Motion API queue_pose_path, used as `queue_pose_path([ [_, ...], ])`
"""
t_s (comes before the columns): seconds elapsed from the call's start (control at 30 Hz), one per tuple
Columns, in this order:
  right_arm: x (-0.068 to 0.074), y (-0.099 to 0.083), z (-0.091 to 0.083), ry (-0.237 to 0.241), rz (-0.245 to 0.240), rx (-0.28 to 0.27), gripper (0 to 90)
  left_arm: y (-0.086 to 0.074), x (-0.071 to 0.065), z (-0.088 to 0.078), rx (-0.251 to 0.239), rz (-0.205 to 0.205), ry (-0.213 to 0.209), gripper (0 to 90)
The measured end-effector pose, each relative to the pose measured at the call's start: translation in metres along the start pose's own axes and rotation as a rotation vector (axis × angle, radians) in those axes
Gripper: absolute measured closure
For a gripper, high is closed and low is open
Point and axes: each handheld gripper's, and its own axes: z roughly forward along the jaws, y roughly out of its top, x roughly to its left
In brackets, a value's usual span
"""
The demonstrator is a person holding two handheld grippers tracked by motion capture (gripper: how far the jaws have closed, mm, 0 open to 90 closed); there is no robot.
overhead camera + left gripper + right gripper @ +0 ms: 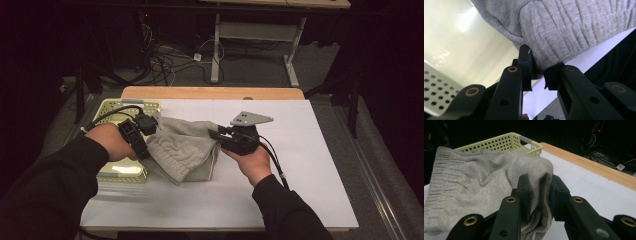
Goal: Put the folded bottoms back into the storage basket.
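Item: one grey ribbed-knit garment (182, 147), folded, held between two grippers above a white table sheet (300, 165), its left end over the pale yellow perforated plastic basket (111, 107).

Left gripper (537, 75): jaws nearly closed, pinching the gathered ribbed hem. Right gripper (539, 192): jaws likewise narrow, clamped on a folded edge of several layers.

Handling note: the step appeared to be carrying the garment toward the basket. Both grips ought to stay firm and level, the hands moving together so the cloth neither stretched nor sagged onto the rim.

Edges and room: the basket sat at the table's left edge, with its near wall under the left hand (112, 142). A wooden table border (210, 93) ran behind. The sheet to the right lay bare, giving room to swing.
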Motion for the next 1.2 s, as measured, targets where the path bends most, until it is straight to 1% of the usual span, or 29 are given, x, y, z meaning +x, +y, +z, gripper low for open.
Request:
queue_pose_path([
  [0.17, 0.006, 0.014, 0.013, 0.016, -0.019, -0.004, 73.0, -0.014, 0.01, -0.003, -0.003, -0.022, 0.006, 77.1],
  [0.3, 0.011, 0.021, 0.027, 0.034, -0.026, -0.003, 73.0, -0.025, 0.021, -0.002, -0.014, -0.054, 0.004, 77.1],
  [0.53, 0.019, 0.024, 0.052, 0.064, -0.021, 0.005, 73.0, -0.045, 0.039, 0.006, -0.013, -0.086, 0.001, 77.1],
  [0.6, 0.021, 0.025, 0.059, 0.07, -0.022, 0.008, 73.0, -0.048, 0.042, 0.007, -0.012, -0.092, 0.001, 77.1],
  [0.63, 0.022, 0.025, 0.062, 0.075, -0.021, 0.008, 73.0, -0.052, 0.046, 0.01, -0.011, -0.102, 0.001, 77.1],
  [0.77, 0.028, 0.027, 0.074, 0.084, -0.029, 0.011, 73.1, -0.06, 0.053, 0.013, -0.008, -0.116, 0.007, 77.1],
  [0.93, 0.033, 0.03, 0.085, 0.092, -0.035, 0.013, 73.0, -0.069, 0.061, 0.016, -0.012, -0.126, 0.01, 77.1],
  [0.97, 0.033, 0.03, 0.085, 0.092, -0.035, 0.013, 73.0, -0.069, 0.061, 0.016, -0.012, -0.126, 0.01, 77.1],
  [1.03, 0.034, 0.032, 0.092, 0.098, -0.032, 0.014, 73.0, -0.073, 0.065, 0.017, -0.019, -0.137, 0.01, 77.1],
  [1.07, 0.034, 0.032, 0.092, 0.098, -0.032, 0.014, 73.0, -0.074, 0.067, 0.017, -0.018, -0.137, 0.01, 77.1],
  [1.1, 0.035, 0.032, 0.096, 0.102, -0.026, 0.014, 73.0, -0.077, 0.07, 0.019, -0.02, -0.145, 0.012, 77.1],
  [1.2, 0.035, 0.033, 0.1, 0.104, -0.028, 0.013, 73.0, -0.079, 0.074, 0.02, -0.023, -0.153, 0.015, 77.1],
])
